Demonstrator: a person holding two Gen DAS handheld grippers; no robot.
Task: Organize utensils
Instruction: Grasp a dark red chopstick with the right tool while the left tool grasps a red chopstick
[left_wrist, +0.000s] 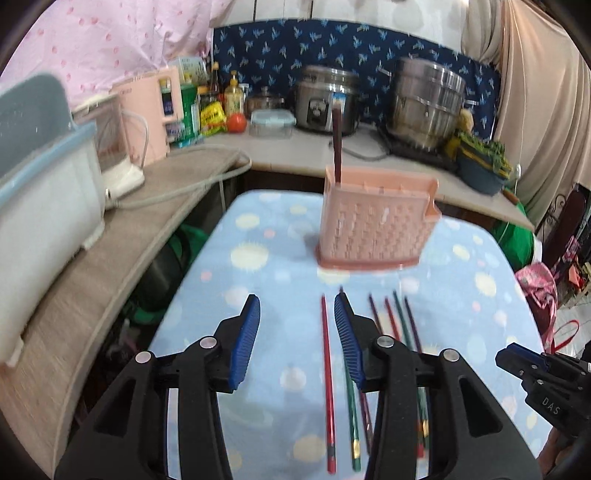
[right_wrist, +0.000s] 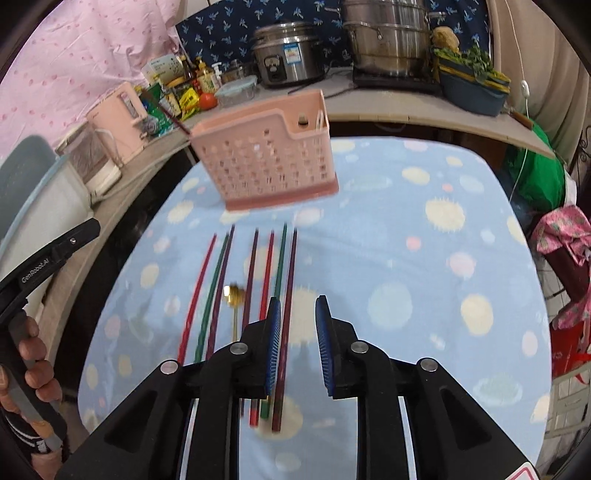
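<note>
Left gripper (left_wrist: 297, 306): jaws apart, nothing clamped, hovering over the near part of the table (left_wrist: 258, 236), which has a blue spotted cloth. A red chopstick (left_wrist: 328, 387) lies on the cloth in the gap between its fingers, not pinched.

Right gripper (right_wrist: 297, 306): jaws apart, narrower gap, nothing gripped. A dark purple chopstick (right_wrist: 286, 314) lies just beside its left pad, on the cloth.

The other chopsticks (right_wrist: 218, 291) lie in a row, roughly parallel, running from the near edge toward the far one, in red, green and purple. A gold spoon (right_wrist: 233, 295) lies among them.

Beyond the tips of the row, toward the table's far edge: a pink slotted holder (right_wrist: 266, 162), upright, with one dark chopstick (left_wrist: 337, 144) standing in its left end.

A hand (right_wrist: 33, 369) grips the left gripper's handle.

Behind the table: a counter with a rice cooker (right_wrist: 286, 55) and a steel pot (right_wrist: 388, 37).
</note>
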